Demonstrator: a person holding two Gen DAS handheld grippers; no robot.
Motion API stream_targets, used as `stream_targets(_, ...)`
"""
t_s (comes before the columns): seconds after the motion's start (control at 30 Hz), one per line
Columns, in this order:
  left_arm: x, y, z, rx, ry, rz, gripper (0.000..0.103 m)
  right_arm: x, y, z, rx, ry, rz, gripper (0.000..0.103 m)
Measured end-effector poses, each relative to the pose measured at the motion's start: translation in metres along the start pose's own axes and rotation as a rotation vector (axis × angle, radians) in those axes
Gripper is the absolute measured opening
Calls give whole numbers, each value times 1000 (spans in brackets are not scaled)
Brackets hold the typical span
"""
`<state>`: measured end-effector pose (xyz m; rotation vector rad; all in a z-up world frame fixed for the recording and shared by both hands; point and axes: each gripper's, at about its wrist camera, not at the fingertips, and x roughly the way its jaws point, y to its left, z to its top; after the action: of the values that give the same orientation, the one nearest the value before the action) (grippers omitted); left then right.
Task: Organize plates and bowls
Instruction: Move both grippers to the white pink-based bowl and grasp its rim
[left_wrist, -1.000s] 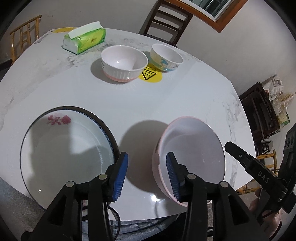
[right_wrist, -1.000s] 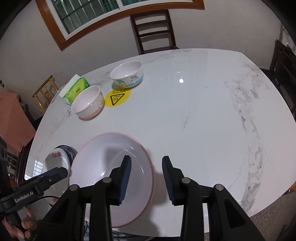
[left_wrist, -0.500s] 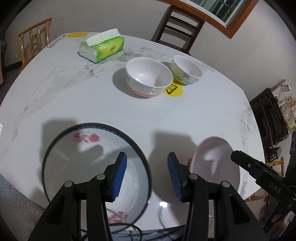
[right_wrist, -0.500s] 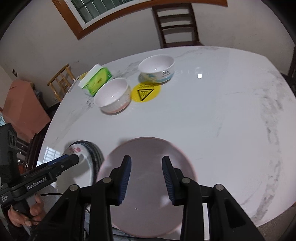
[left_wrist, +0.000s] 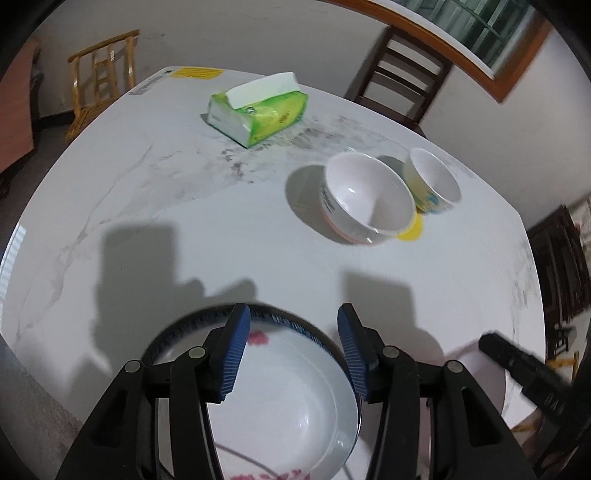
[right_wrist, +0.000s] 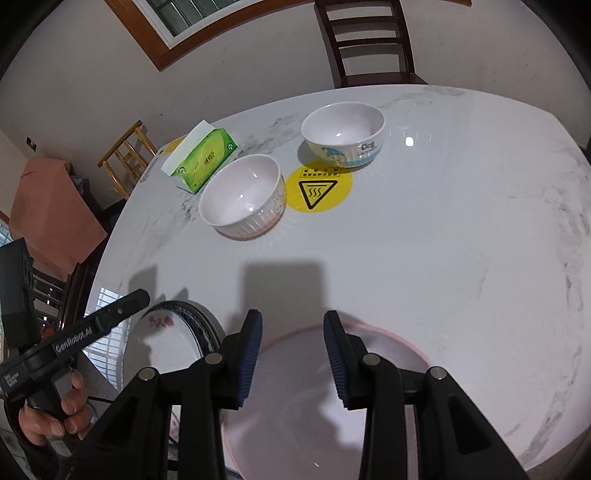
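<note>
Both tools have pulled back and up: left tool hangs open over the flowered plate, right tool open above the pink plate, both plates flat at the desk's near edge, unstacked.
</note>
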<state>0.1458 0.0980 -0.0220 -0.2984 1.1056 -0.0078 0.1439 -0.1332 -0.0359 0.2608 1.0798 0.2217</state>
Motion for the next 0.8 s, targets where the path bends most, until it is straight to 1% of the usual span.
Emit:
stream_targets(0.07,2,2,9,-21,-4,-21,45,7,2,3,7,8,6,35)
stream_targets(0.13,4,1,18,-21,-10,-16,46,13,6,8,6,13,4,35)
stream_targets(0.2,7,-1,27,-14,-24,-15,51,17,10,14,4,16,12,35)
stream_targets(0.27,12,-1,38,-17,-28,-2,51,21,14,20,-3,17,4,35)
stream_targets(0.33,18,0,49,-23,-25,-14,51,25,18,29,-4,17,-7,35)
stream_targets(0.4,24,0,57,-36,-16,-17,51,29,20,37,6,22,7,35)
stream_targets(0.57,40,-3,75,-65,11,-32,50,46,21,59,59,21,-6,35)
stream_targets(0.63,46,-7,79,-62,14,-42,50,54,20,68,91,15,-2,35)
stream_targets(0.7,55,-12,84,-48,22,-33,50,61,21,75,113,8,-11,35)
stream_targets(0.8,66,-14,88,-57,36,-26,51,73,22,85,136,-3,-32,35)
